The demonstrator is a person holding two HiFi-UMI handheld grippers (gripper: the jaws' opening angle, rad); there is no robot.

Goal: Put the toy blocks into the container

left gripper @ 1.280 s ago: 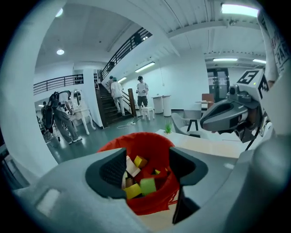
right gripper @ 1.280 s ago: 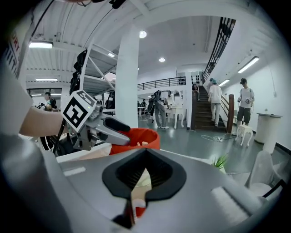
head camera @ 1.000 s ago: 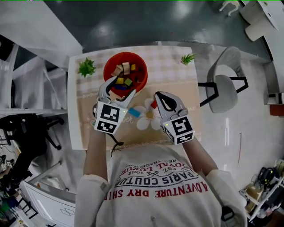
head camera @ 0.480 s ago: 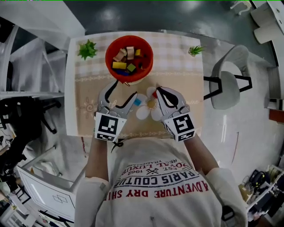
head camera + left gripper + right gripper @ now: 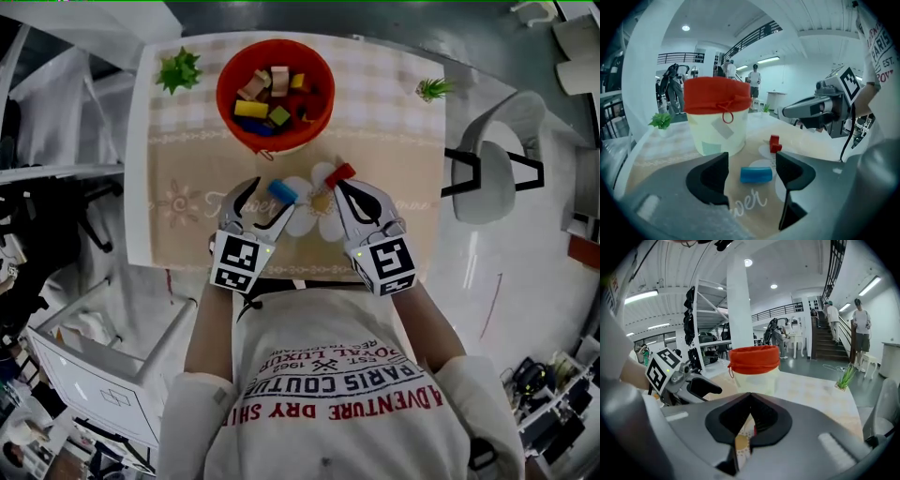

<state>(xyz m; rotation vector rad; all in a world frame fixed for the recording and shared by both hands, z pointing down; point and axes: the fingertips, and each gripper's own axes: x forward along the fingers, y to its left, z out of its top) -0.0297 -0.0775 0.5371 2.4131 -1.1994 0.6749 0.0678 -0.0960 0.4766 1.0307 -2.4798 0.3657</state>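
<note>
My left tongs stand apart with the blue block lying untouched between their tips. My right tongs are closed, empty, near the red block.

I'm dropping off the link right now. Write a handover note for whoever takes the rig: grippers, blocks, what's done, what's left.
Left gripper: open and empty, low over the beige mat; the blue rounded block lies untouched between its jaws.
Right gripper: shut and empty, above the small red block, not touching it.
Container: cream fabric bucket with a red rim, upright beyond both blocks.
Done: several coloured blocks are inside.
Left: the blue and red blocks are on the mat; closing on the blue one looks like the likely next step.
</note>
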